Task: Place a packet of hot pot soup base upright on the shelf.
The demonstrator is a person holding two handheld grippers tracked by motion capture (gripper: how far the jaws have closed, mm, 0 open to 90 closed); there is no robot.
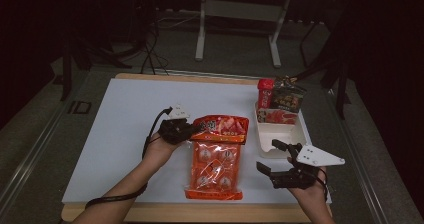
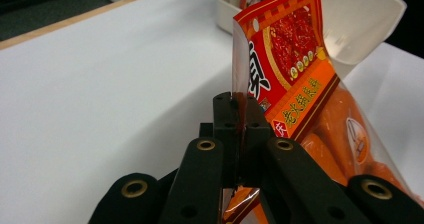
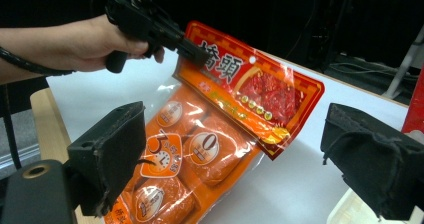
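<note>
On table: orange snack bag (image 1: 215,156), red header lifted, glossy, w/ round pcs.

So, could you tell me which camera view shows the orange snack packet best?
The high view: the whole orange snack packet lies lengthwise on the table. The right gripper view shows most of it, cropped below. The left gripper view shows its red header, pinched in the left gripper.
</note>
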